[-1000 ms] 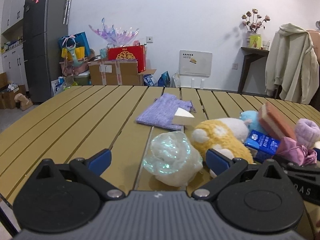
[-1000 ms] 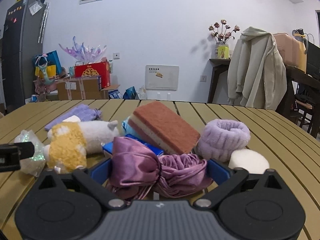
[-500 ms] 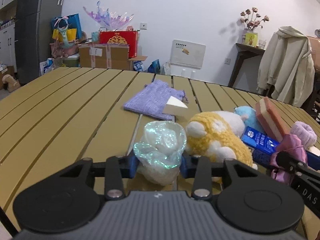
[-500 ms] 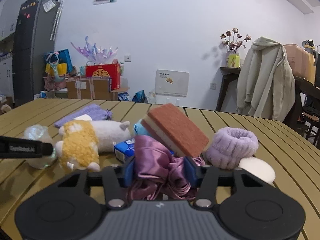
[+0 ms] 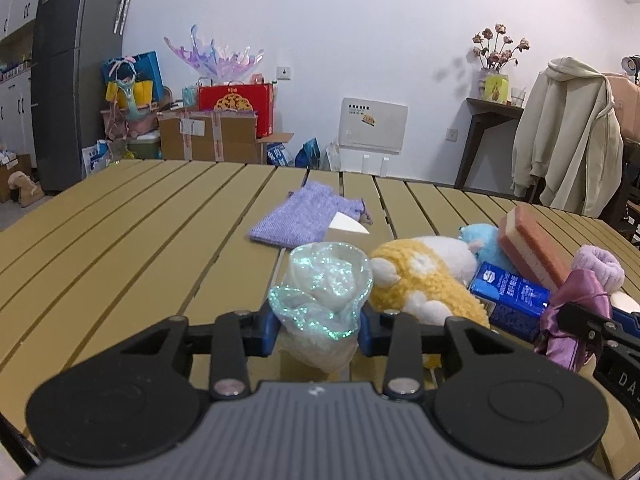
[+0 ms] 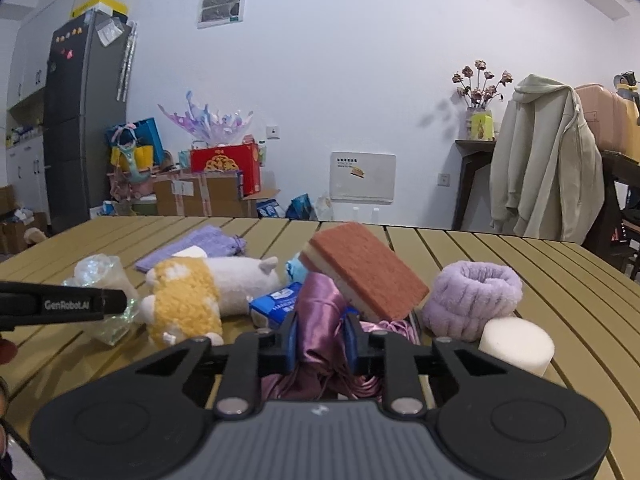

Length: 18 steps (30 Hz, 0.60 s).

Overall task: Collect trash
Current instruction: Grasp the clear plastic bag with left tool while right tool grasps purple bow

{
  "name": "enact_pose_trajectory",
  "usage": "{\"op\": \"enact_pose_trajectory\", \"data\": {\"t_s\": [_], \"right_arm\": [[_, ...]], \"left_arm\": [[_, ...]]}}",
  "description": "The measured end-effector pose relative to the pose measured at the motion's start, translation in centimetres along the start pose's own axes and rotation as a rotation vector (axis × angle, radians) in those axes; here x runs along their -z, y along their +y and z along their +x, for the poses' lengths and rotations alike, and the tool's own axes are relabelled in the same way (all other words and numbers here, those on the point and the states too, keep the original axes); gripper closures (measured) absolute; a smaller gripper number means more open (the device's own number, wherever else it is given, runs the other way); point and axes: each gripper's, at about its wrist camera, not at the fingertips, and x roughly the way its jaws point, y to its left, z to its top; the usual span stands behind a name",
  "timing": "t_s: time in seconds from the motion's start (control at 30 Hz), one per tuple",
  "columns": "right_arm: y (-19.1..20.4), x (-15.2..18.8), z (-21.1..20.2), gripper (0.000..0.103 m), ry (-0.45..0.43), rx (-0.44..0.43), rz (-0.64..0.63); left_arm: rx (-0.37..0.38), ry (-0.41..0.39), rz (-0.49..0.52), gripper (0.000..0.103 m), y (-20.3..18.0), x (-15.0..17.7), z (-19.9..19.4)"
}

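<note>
My left gripper [image 5: 318,330] is shut on a crumpled iridescent plastic wrapper [image 5: 324,288] and holds it just above the slatted table [image 5: 140,232]. The wrapper also shows at the left of the right wrist view [image 6: 100,276], behind the left gripper's finger [image 6: 64,304]. My right gripper [image 6: 322,340] is shut on a purple satin cloth [image 6: 320,316], pinched and raised from the pile. The cloth also shows at the right of the left wrist view [image 5: 576,300].
Beside the grippers lie a yellow-white plush toy [image 6: 200,292], a blue packet [image 5: 508,292], a red-brown sponge [image 6: 364,268], a fluffy purple band [image 6: 472,296], a white foam cylinder [image 6: 516,344] and a purple knitted pouch [image 5: 304,216]. Boxes, a fridge and a coat stand beyond the table.
Both grippers went from open to shut, the left on the wrapper, the right on the satin cloth. Both have since risen a little with their loads.
</note>
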Motion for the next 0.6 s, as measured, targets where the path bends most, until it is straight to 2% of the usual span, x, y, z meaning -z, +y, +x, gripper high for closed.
{"op": "enact_pose_trajectory", "data": {"t_s": [0.3, 0.6], "right_arm": [[0.1, -0.3, -2.4, 0.083, -0.022, -0.019, 0.0], [-0.2, -0.8, -7.8, 0.083, -0.054, -0.052, -0.007]], "left_arm": [[0.002, -0.035, 0.004, 0.065, 0.0, -0.1, -2.9], [0.013, -0.071, 0.008, 0.065, -0.8, -0.2, -8.5]]}}
